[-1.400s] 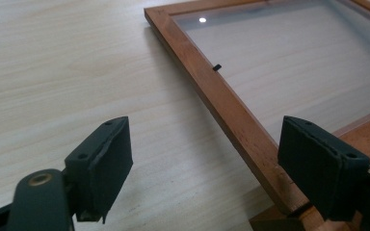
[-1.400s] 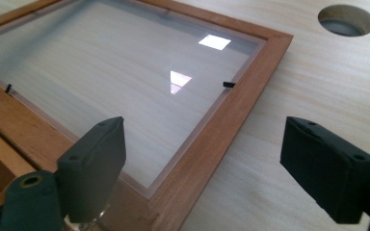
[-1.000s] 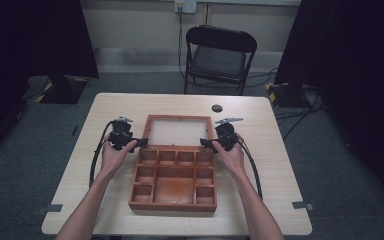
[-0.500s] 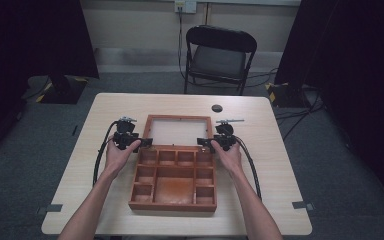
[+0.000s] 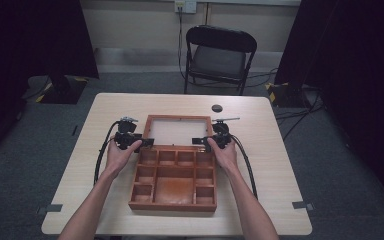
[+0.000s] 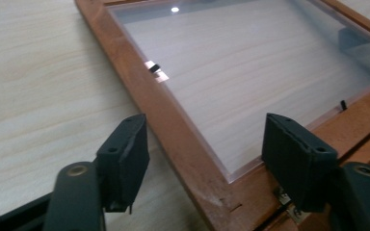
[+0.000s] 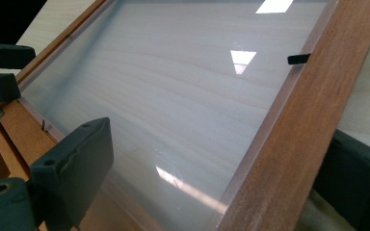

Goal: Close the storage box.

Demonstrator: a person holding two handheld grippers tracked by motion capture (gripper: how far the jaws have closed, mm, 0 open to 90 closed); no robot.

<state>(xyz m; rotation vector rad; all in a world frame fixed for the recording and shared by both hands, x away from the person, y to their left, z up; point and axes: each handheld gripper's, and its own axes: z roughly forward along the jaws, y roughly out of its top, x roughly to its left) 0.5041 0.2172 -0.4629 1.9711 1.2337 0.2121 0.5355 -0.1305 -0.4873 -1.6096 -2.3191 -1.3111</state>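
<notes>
Two hand-held grippers flank my wooden box's [image 5: 174,177] glazed lid [image 5: 178,131], lying open flat on the tabletop [image 5: 280,165]. Left hand-held gripper [image 6: 204,159] has been closing, right [image 7: 212,192] opening; both straddle side rails unclamped, so lifting unevenly could twist the hinges.

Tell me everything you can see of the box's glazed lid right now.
The lid is a reddish-brown wooden frame around a clear pane, through which the table's pale grain shows. It lies open and flat on the table, beyond the compartment tray, joined to it along the near edge. Small black clips hold the pane. The left gripper straddles one side rail, jaws just closing; the right gripper straddles the other, jaws just opening. Neither visibly presses the wood.
</notes>
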